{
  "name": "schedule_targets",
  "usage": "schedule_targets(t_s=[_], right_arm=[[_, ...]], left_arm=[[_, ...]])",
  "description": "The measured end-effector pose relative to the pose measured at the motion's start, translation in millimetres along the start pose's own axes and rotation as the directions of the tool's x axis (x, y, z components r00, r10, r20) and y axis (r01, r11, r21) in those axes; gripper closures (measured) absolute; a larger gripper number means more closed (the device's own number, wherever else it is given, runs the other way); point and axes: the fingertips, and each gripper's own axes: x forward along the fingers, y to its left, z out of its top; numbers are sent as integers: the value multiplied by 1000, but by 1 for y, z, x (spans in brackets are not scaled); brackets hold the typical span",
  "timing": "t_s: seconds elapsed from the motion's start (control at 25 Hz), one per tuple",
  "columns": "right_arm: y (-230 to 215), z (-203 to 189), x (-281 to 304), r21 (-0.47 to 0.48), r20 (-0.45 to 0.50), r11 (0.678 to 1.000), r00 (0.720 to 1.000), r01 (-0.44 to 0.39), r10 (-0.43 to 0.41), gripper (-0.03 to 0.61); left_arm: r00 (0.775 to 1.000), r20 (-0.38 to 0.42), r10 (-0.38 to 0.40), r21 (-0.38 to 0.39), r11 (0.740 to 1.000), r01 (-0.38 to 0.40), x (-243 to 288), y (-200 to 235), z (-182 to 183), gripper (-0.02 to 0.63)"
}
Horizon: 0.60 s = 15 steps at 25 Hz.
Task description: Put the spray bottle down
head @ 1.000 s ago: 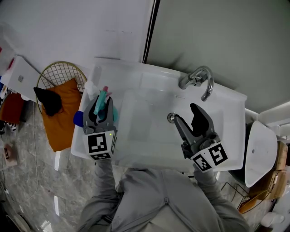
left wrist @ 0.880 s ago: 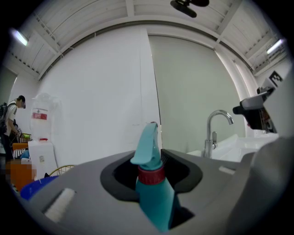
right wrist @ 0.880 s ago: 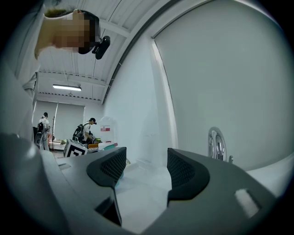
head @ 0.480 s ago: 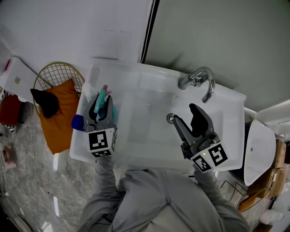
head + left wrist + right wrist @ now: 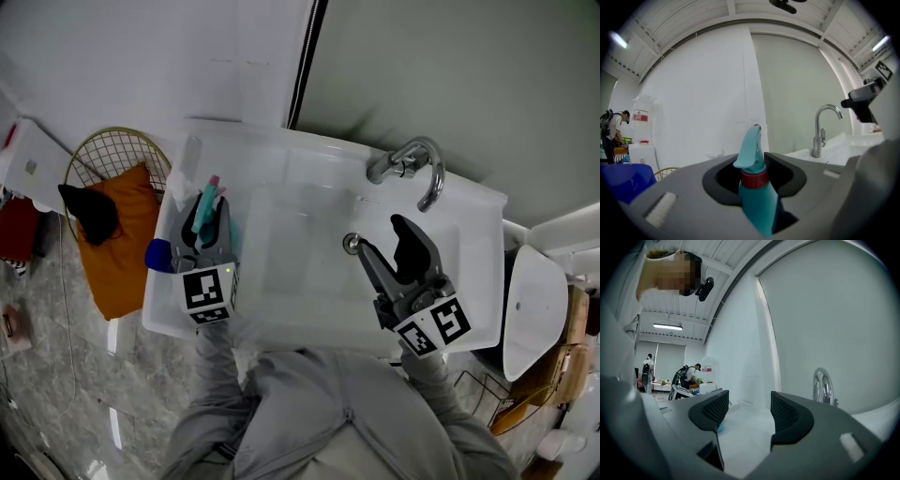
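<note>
— Left gripper [image 5: 212,208] pinching the spray bottle [image 5: 758,199], over the sink's [image 5: 309,178] left rim.
— Its long axis?
— Near upright, spray head on top; base hidden by the jaws.
— Count?
— One bottle, one tap [image 5: 417,164], two grippers; right gripper [image 5: 382,234] spread and empty over the sink's basin.

Spray bottle [image 5: 210,191] body: mostly hidden between the left gripper [image 5: 211,210] jaws; only its top shows.
Bottle base: covered, so contact with the sink [image 5: 309,157] rim cannot be told.
Blue thing [image 5: 157,255]: partly behind the gripper, unidentifiable.
</note>
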Motion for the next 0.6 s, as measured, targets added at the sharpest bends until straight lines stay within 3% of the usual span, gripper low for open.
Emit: schedule_targets(t_s=[0.6], right_arm=[[1, 0, -2, -5, -3, 1000, 1000, 13, -13, 298]], left_arm=[[1000, 2, 3, -13, 1000, -3, 3, -1, -12, 420]])
